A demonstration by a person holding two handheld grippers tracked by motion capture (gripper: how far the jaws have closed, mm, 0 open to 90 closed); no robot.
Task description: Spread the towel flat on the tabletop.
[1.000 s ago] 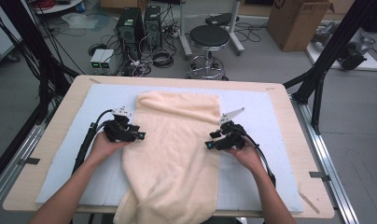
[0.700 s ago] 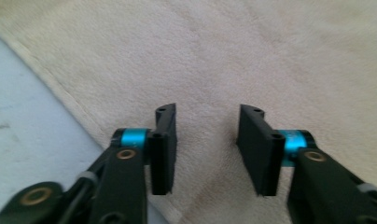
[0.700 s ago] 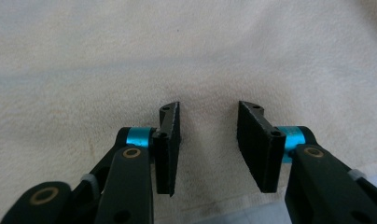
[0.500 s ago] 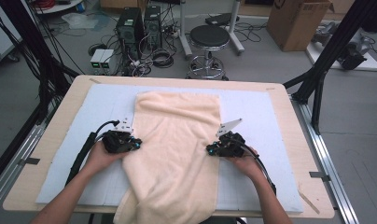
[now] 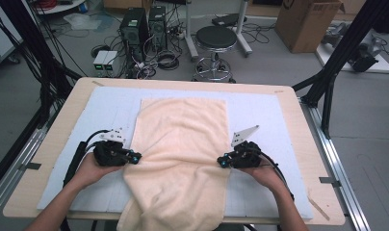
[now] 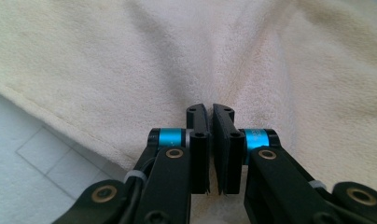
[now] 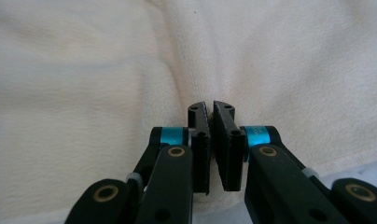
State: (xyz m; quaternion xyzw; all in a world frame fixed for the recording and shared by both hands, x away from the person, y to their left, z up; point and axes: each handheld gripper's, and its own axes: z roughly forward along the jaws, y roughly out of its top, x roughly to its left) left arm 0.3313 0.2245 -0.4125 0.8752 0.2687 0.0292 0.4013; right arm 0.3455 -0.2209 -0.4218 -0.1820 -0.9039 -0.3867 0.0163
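While both jaws pinch it, the towel [image 5: 180, 144] lies between them.

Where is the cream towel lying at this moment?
In the high view the towel lies along the middle of the white mat, its near end hanging over the table edge, with the left gripper and right gripper at its side edges.
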